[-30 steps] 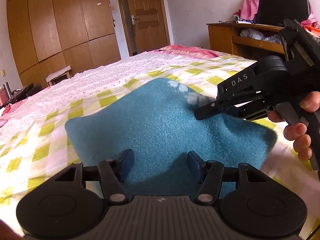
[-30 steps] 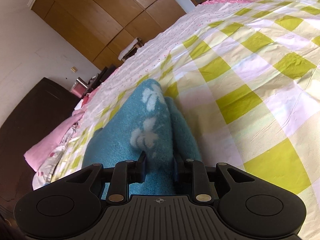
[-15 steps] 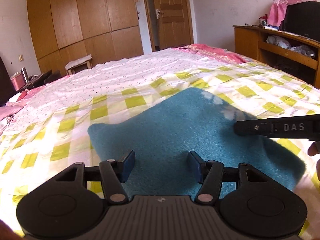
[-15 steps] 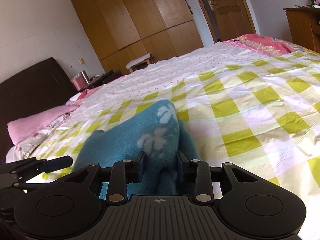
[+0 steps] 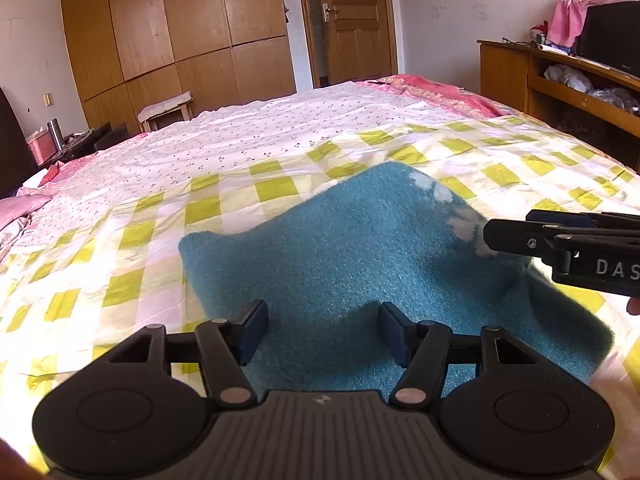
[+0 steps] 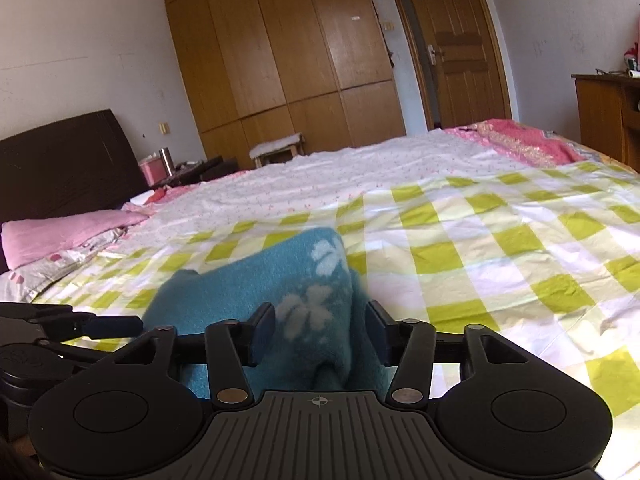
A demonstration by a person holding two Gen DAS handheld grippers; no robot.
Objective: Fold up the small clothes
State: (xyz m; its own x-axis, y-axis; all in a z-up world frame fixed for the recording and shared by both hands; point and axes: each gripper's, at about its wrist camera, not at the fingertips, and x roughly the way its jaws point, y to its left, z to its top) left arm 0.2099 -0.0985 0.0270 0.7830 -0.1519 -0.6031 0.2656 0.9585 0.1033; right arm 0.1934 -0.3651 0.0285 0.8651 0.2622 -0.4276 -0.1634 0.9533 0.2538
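Cloth (image 5: 360, 264): teal, lying folded on the checked bed (image 5: 256, 188). My right gripper (image 6: 320, 326): a second ago pinching the fold, now opening, pads seemingly clear. My left gripper (image 5: 322, 326): spread over the near edge, holding nothing. Fold apparently laid; smoothing next.

Teal garment (image 5: 360, 264): fuzzy, matt fleece-like cloth with pale flower marks. Under it, checked bedsheet (image 5: 132, 280): thin smooth cloth, lightly creased. Behind the bed, wardrobe (image 5: 172, 28): wood with a soft sheen. Right gripper (image 6: 320, 330) and left gripper (image 5: 322, 330): matt black plastic, ribbed body, small shiny metal pins, 2 blue rubbery-looking pads each.
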